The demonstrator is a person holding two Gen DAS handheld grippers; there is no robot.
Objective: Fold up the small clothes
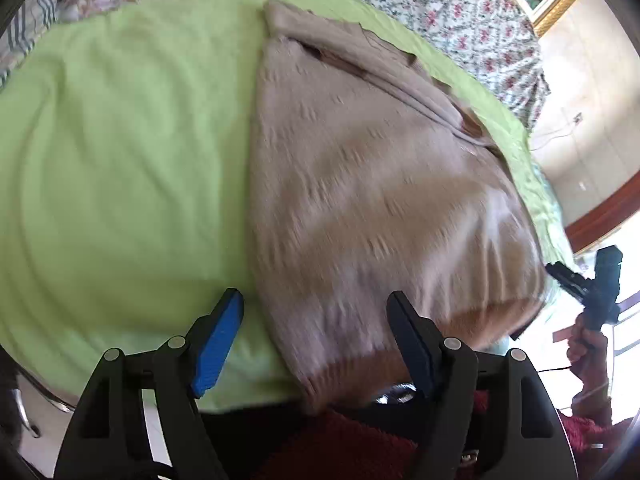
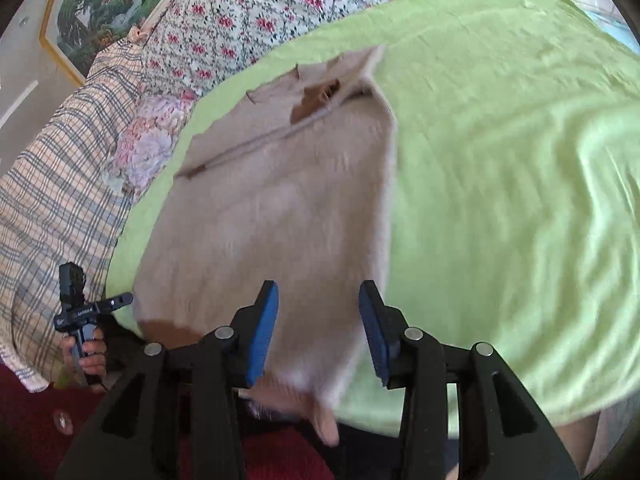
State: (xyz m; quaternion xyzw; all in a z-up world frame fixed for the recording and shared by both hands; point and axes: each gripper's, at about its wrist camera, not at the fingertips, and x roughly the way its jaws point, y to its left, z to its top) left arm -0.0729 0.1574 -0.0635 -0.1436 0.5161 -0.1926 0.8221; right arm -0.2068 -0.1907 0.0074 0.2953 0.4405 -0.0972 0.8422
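A beige knit sweater (image 1: 372, 184) lies folded lengthwise on a light green sheet (image 1: 120, 140), its brown-trimmed hem hanging over the near edge of the bed. My left gripper (image 1: 316, 304) hovers open over the hem's left corner, and its blue pads (image 1: 218, 344) stand wide apart and touch nothing. In the right wrist view the same sweater (image 2: 280, 208) runs up to its brown collar. My right gripper (image 2: 319, 296) is open above the hem's right side, with the fabric below the gap and no pad pressing on it.
A floral quilt (image 2: 248, 12) and a plaid cloth (image 2: 52, 184) border the green sheet (image 2: 500, 160). A framed painting (image 2: 100, 4) hangs behind. A hand (image 1: 588, 344) grips the other tool's handle at the right. Dark red fabric (image 1: 340, 448) lies below the bed edge.
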